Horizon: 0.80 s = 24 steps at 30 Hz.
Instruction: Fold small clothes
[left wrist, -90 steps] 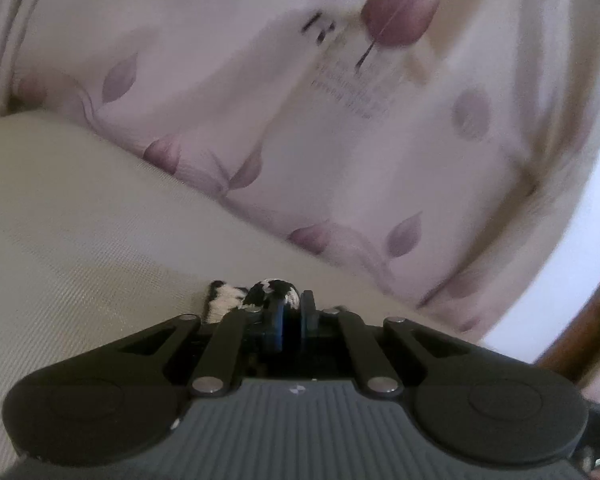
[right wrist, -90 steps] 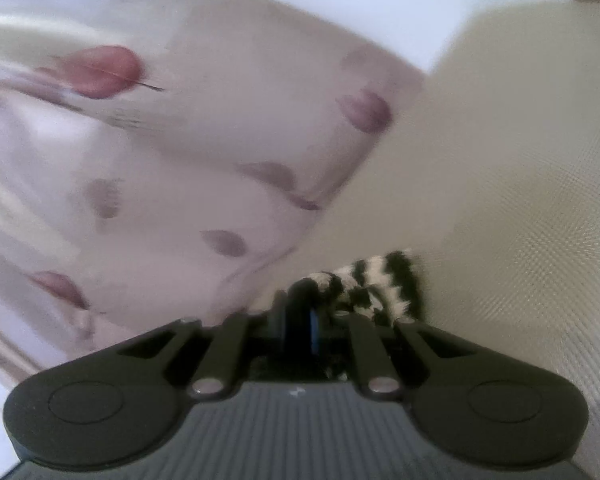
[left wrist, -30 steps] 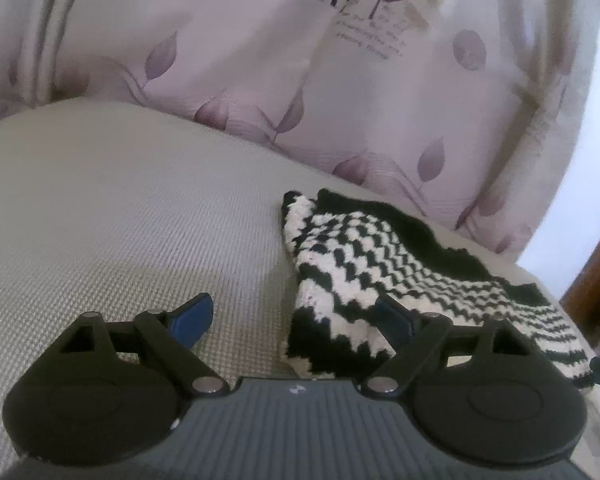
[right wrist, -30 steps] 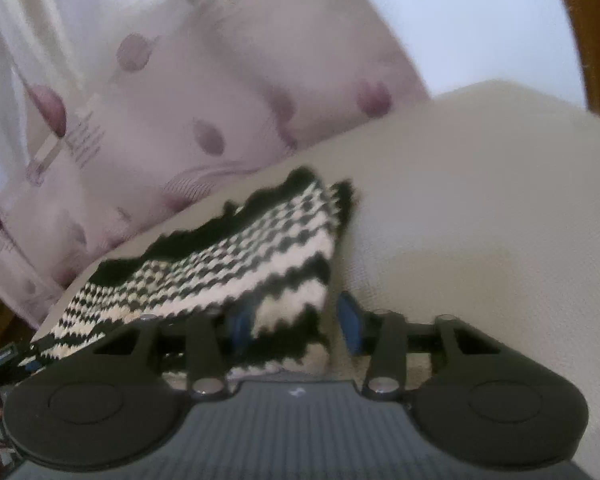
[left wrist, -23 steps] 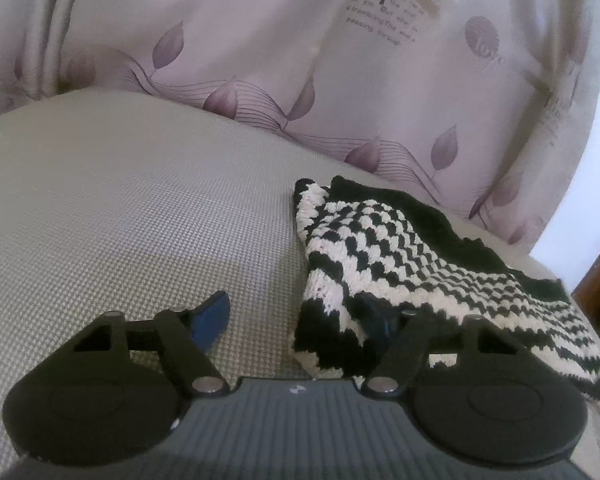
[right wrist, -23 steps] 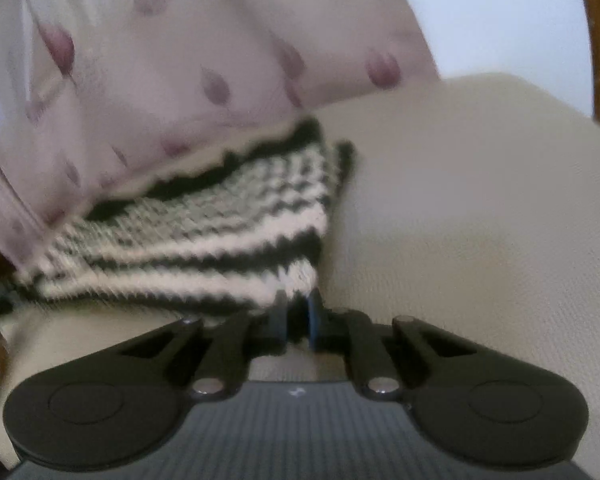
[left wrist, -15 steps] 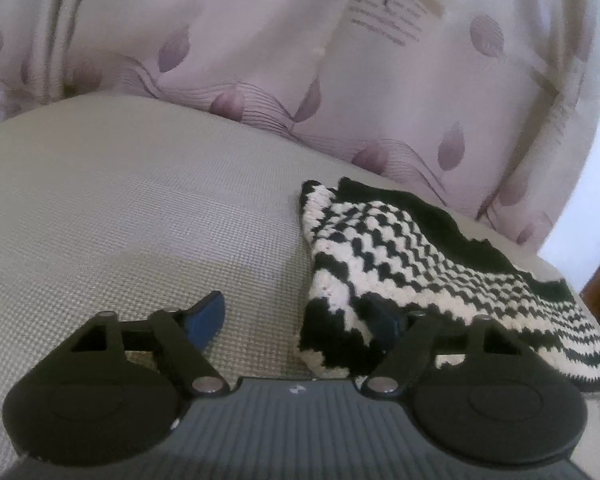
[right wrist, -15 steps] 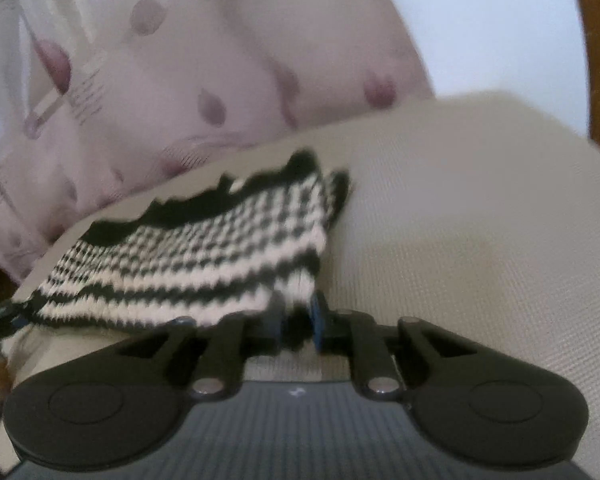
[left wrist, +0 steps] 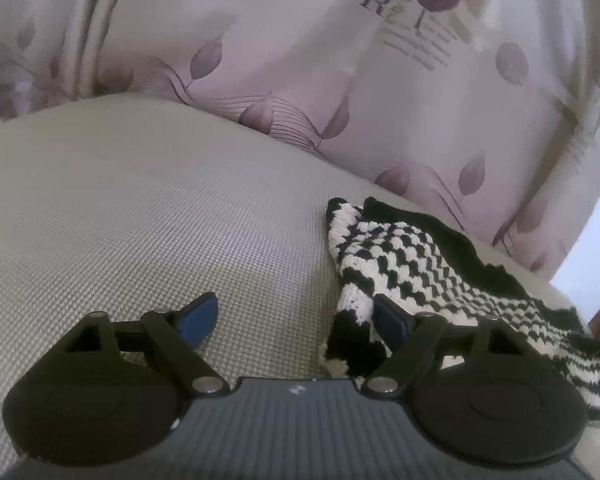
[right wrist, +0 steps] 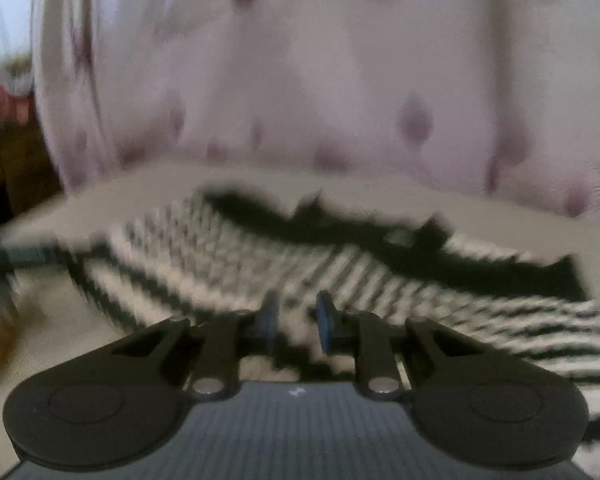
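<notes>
Lying flat on the beige cushion (left wrist: 148, 208), the knit (left wrist: 416, 264) is a black-and-white zigzag piece with a black border along its far edge, the edge nearest the curtain (left wrist: 300, 80). Three seconds ago we held it bunched, one end pinched in each closed gripper, and nothing of it was spread out. Now it is laid down and released. This is the main change, and we judge that one fold or one laying-out step is finished and a new grasp is being prepared.

In the left view its long axis runs from a corner near the middle of the cushion away to the right and toward the cushion's right edge. The short end faces the left gripper (left wrist: 296, 316). The black border runs along the long axis, so the zigzag rows also follow this direction. In the right view the knit (right wrist: 340, 264) lies across the whole width, but this picture is blurred by motion and we cannot tell its edges exactly.

The left gripper is wide open, as half a second ago. Its right pad touches or slightly covers the near end of the knit, and its left pad is over bare cushion, holding nothing.

The right gripper (right wrist: 296, 320) was pinching the corner half a second ago. Now its jaws stand a little apart over the middle of the knit, and we see cloth behind the gap, not clamped in it. We judge it is free and travelling across the piece.
</notes>
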### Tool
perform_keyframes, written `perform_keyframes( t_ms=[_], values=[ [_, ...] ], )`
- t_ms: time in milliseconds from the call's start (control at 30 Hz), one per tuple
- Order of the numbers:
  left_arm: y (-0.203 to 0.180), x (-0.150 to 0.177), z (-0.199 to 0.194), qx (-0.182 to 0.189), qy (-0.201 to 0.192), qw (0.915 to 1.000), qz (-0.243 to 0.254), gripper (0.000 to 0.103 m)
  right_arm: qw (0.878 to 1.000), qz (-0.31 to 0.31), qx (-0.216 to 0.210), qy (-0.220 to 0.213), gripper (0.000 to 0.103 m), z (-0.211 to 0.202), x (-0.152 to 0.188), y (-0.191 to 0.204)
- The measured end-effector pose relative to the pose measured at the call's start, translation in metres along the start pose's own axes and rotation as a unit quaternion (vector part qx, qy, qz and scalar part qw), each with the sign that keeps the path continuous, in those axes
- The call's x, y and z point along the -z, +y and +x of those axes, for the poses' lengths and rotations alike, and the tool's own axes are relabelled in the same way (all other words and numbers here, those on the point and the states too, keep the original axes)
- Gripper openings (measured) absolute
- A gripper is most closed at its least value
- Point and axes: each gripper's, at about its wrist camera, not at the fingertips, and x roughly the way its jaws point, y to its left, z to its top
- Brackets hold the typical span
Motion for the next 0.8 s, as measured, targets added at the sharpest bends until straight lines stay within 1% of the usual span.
perform_keyframes(
  t_ms=[33, 67, 100, 133, 167, 200, 233, 267, 333, 400, 433, 467, 500, 533, 567, 600, 633, 667, 700, 733, 800],
  values=[
    [0.001, 0.0, 0.0, 0.001, -0.001, 1.0, -0.003, 0.085, 1.0, -0.022, 0.005, 0.022, 0.02, 0.014, 0.006, 0.006],
    [0.002, 0.0, -0.001, 0.002, -0.002, 1.0, -0.005, 0.085, 0.999, -0.041, 0.006, 0.008, 0.021, 0.014, 0.007, 0.008],
    [0.003, 0.0, -0.001, 0.004, -0.002, 1.0, -0.007, 0.086, 0.999, -0.034, 0.0, 0.016, 0.021, 0.014, 0.003, 0.004],
    [0.003, -0.001, -0.001, 0.007, -0.002, 0.9999, -0.009, 0.087, 1.0, -0.008, -0.013, 0.02, 0.022, 0.01, -0.003, -0.004],
    [0.004, 0.0, -0.002, 0.008, -0.003, 0.9999, -0.01, 0.088, 0.999, 0.025, -0.033, 0.01, 0.021, 0.002, -0.006, -0.014],
    [0.004, 0.0, -0.003, 0.009, -0.005, 0.9999, -0.011, 0.089, 0.998, 0.051, -0.045, -0.012, 0.021, -0.006, -0.009, -0.024],
    [0.005, 0.0, -0.003, 0.012, -0.007, 0.9998, -0.012, 0.09, 0.997, 0.065, -0.033, -0.03, 0.021, -0.012, -0.012, -0.033],
    [0.005, 0.0, -0.004, 0.015, -0.008, 0.9998, -0.014, 0.091, 0.997, 0.066, 0.003, -0.039, 0.021, -0.015, -0.016, -0.04],
    [0.007, 0.0, -0.004, 0.013, -0.01, 0.9997, -0.018, 0.091, 0.994, 0.077, 0.068, -0.034, 0.021, -0.007, -0.021, -0.06],
    [0.008, 0.0, -0.005, 0.016, -0.01, 0.9996, -0.021, 0.091, 0.983, 0.116, 0.143, -0.016, 0.022, 0.01, -0.022, -0.087],
    [0.008, 0.0, -0.004, 0.016, -0.01, 0.9996, -0.022, 0.092, 0.978, 0.129, 0.162, -0.006, 0.021, 0.019, -0.02, -0.1],
    [0.009, 0.0, -0.004, 0.015, -0.01, 0.9995, -0.024, 0.092, 0.976, 0.144, 0.162, 0.011, 0.021, 0.029, -0.014, -0.113],
    [0.009, 0.0, -0.004, 0.015, -0.01, 0.9995, -0.026, 0.093, 0.978, 0.149, 0.145, 0.007, 0.021, 0.035, -0.008, -0.122],
    [0.01, 0.0, -0.004, 0.017, -0.01, 0.9995, -0.027, 0.094, 0.981, 0.138, 0.138, 0.008, 0.021, 0.036, -0.008, -0.123],
    [0.01, -0.001, -0.003, 0.018, -0.009, 0.9994, -0.028, 0.094, 0.982, 0.128, 0.137, 0.022, 0.021, 0.035, -0.014, -0.123],
    [0.01, -0.001, -0.003, 0.017, -0.008, 0.9994, -0.028, 0.095, 0.982, 0.132, 0.135, 0.03, 0.021, 0.031, -0.02, -0.125],
    [0.01, -0.001, -0.004, 0.018, -0.009, 0.9994, -0.028, 0.096, 0.98, 0.145, 0.132, 0.019, 0.023, 0.024, -0.025, -0.127],
    [0.009, -0.001, -0.004, 0.02, -0.009, 0.9994, -0.028, 0.097, 0.979, 0.156, 0.127, -0.012, 0.022, 0.016, -0.027, -0.123],
    [0.009, -0.001, -0.004, 0.021, -0.008, 0.9993, -0.028, 0.098, 0.979, 0.154, 0.127, -0.031, 0.024, 0.011, -0.026, -0.118],
    [0.009, -0.001, -0.003, 0.021, -0.008, 0.9994, -0.027, 0.098, 0.981, 0.14, 0.129, -0.027, 0.026, 0.017, -0.026, -0.114],
    [0.008, -0.001, -0.004, 0.019, -0.009, 0.9995, -0.025, 0.099, 0.986, 0.1, 0.128, 0.028, 0.026, 0.041, -0.02, -0.107]
  ],
)
